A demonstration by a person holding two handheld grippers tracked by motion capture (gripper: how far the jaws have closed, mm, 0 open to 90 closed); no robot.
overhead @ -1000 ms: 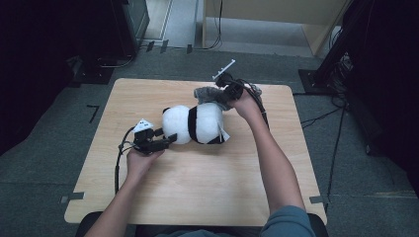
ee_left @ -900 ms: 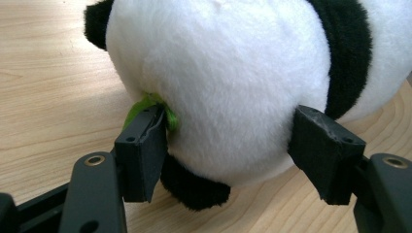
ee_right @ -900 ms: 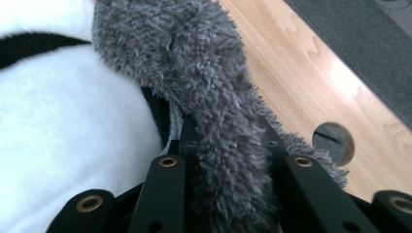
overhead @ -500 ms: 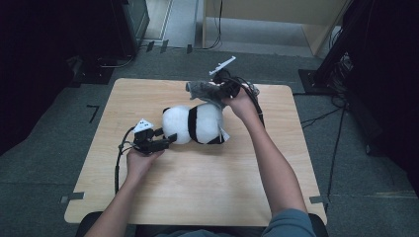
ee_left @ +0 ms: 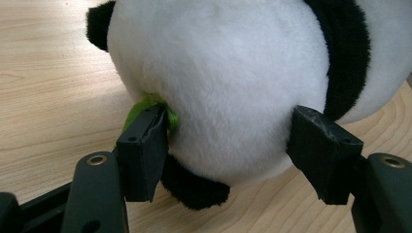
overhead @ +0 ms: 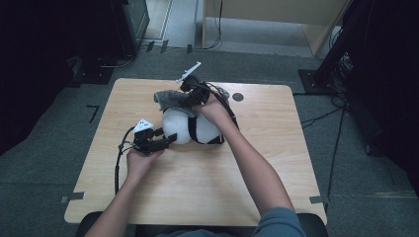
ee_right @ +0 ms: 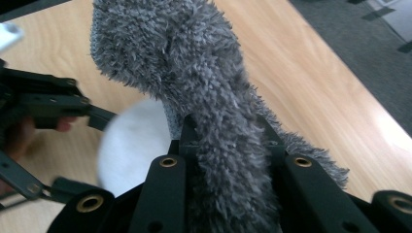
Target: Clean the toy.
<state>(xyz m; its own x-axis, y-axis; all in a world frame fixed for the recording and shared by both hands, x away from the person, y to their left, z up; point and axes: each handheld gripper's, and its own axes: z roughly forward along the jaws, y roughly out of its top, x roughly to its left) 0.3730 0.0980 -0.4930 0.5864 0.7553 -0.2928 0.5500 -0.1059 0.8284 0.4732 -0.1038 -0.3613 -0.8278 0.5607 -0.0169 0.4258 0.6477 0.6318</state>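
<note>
With the plush panda kept clamped between the left gripper jaws on the tabletop, the grey fluffy cloth pinched tight in the right gripper jaws should be dragged gently across its fur, tbh.

Your right gripper has swung left w/ the grey cloth pinched in it: 1 s ago it sat at the panda's right end, near the table's far edge; now it's over the toy's top-left, cloth draped on the white head. Your right forearm now crosses over the panda.
</note>
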